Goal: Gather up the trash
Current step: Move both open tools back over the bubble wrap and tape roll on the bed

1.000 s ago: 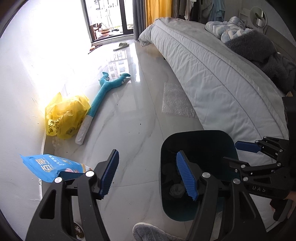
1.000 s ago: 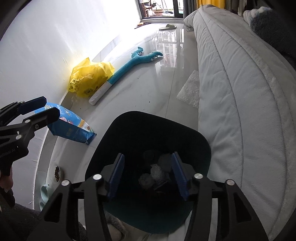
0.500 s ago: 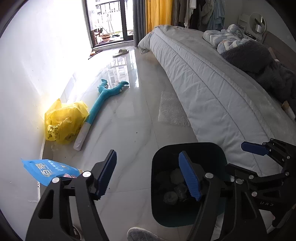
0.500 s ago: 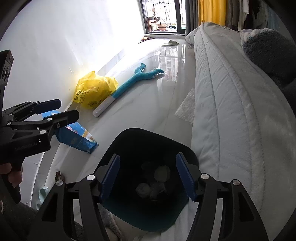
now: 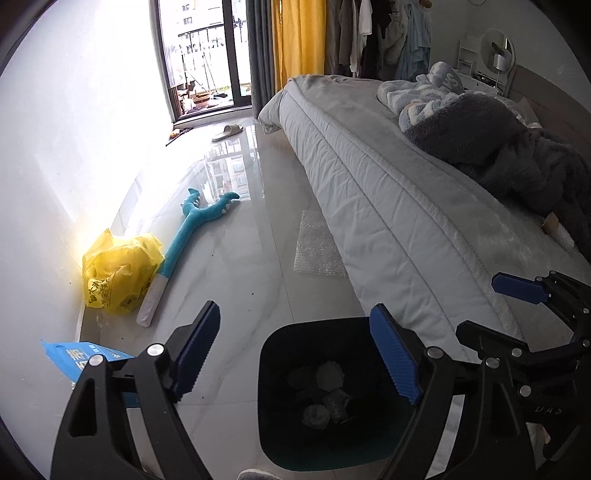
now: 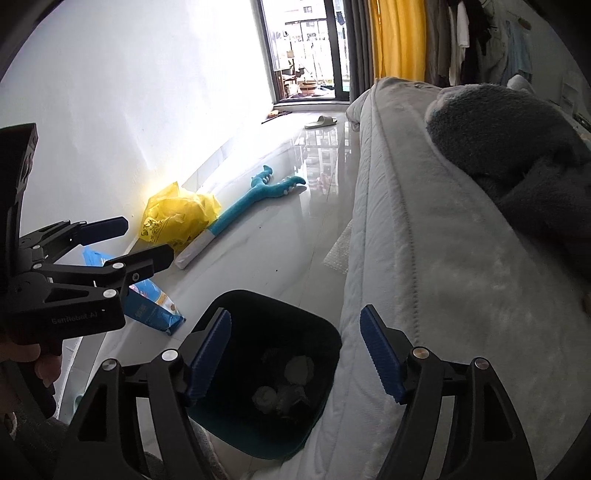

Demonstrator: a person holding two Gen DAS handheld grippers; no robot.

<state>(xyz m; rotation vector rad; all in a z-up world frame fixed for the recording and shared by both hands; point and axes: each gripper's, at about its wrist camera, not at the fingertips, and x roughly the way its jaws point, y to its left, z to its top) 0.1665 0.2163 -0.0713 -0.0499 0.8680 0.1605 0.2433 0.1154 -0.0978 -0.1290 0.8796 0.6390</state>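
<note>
Trash bin sits below & between your two grippers, on floor tight vs bed edge. Left gripper wide, empty; right gripper wide, empty. Approx 4 crumpled wads inside bin. Bubble wrap sheet flat beyond it, long axis along bed.

Home bedroom: bed, hanging clothes
</note>
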